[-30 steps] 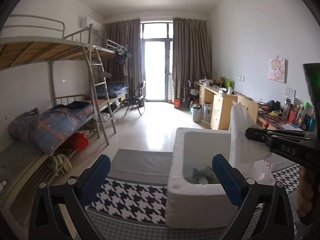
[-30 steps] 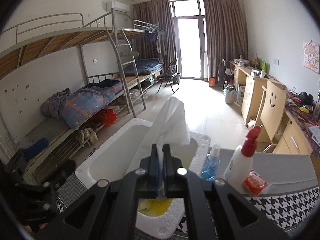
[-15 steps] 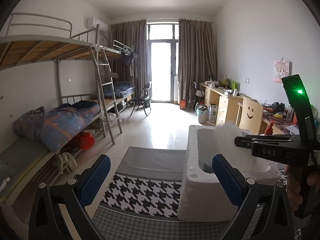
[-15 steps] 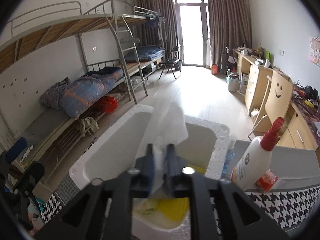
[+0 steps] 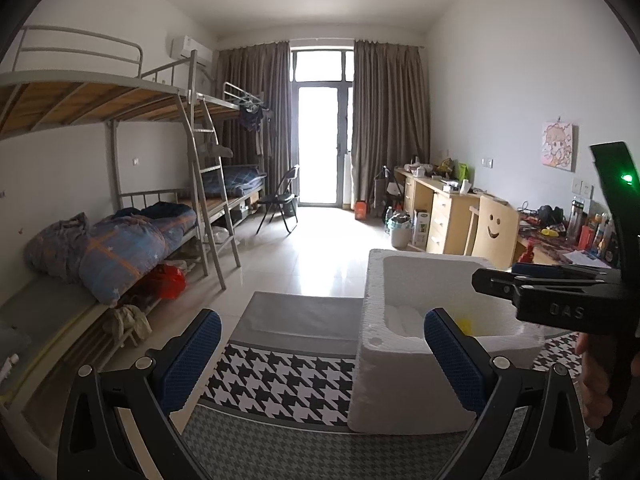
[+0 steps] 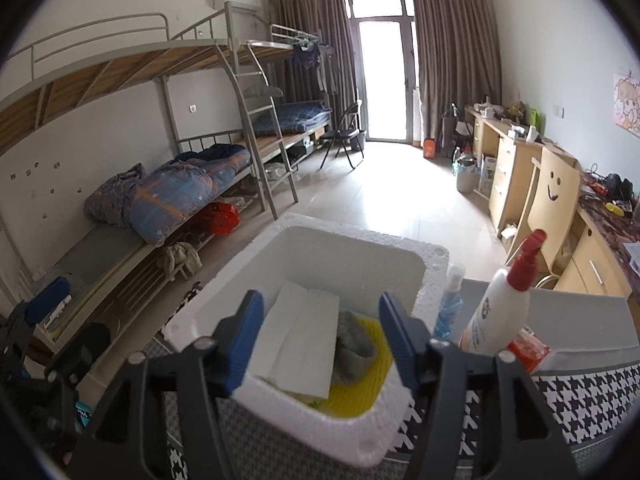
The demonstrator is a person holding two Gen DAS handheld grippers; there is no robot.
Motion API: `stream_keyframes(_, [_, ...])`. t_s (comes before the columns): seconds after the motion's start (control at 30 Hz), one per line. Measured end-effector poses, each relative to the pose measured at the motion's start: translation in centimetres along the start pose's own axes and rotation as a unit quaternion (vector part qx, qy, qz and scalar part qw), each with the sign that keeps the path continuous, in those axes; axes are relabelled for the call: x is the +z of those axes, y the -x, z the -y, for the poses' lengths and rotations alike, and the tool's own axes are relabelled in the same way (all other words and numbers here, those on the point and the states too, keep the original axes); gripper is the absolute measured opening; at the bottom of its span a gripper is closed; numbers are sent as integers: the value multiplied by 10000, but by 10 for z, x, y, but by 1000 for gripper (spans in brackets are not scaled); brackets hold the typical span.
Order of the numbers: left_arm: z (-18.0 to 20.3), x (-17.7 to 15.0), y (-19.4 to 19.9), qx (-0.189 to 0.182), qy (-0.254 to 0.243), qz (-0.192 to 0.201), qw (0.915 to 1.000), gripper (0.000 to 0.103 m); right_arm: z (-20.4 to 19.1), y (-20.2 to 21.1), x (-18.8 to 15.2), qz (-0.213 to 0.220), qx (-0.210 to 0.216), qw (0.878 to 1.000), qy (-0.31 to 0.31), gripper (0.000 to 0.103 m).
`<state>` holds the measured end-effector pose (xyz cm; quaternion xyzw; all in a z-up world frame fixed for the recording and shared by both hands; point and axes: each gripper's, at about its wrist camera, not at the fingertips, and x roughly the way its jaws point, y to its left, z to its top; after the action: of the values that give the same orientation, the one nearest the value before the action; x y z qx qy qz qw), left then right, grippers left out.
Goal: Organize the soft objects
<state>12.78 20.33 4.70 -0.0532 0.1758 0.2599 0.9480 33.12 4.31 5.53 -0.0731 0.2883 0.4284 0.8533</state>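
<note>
In the right wrist view, the white folded paper towel (image 6: pixel 298 336) lies flat inside the white rectangular foam box (image 6: pixel 434 268) at lower centre of the frame, beside a grey crumpled cloth (image 6: pixel 354 346) and over a yellow mesh-like soft item (image 6: pixel 360 396). The right gripper (image 6: pixel 320 340) hovers above the box with its blue-padded jaws opening and nothing pinched between them; the towel rests below on its own. The left gripper (image 5: pixel 322 354), at the bottom of the left wrist view, stands spread wide and empty, just left of the box. So at least three soft things appear stowed. At right of the box stand a white spray bottle with a red trigger (image 6: pixel 500 312), a small blue bottle (image 6: pixel 450 304) and a red-orange packet (image 6: pixel 528 350); the packet may be the next soft candidate, though I cannot tell what it holds.
</note>
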Motion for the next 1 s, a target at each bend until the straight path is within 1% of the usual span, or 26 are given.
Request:
stream_keyframes(0.03, [1,0,2,-7,-3,7,10000,102,-1,4,-1,56,8,10000,5,72])
stream_keyframes(0.13, [6,-1,14,-80,-30,48,10000,102,-4,22,-7,238,-30,9997,19,77])
stream_keyframes(0.27, [12,-3,30,-152,-61,106,9998,102,-8,44,-16,427,18,9991,18,87])
stream_keyframes(0.37, [16,-4,42,-204,-91,149,9996,102,-13,58,-22,545,-41,9985,105,91])
stream_keyframes(0.53, [19,-8,58,-276,-98,190,9994,102,-18,76,-34,664,-7,9977,105,93])
stream_keyframes(0.63, [19,-11,71,-325,-86,280,9990,102,-17,88,-43,784,-10,9969,70,93])
stream_keyframes(0.77, [24,-19,87,-350,-136,371,9986,102,-18,104,-59,953,42,9954,32,99])
stream_keyframes(1.0, [32,-33,108,-530,-128,484,9973,102,-18,127,-86,1198,-84,9928,-5,102])
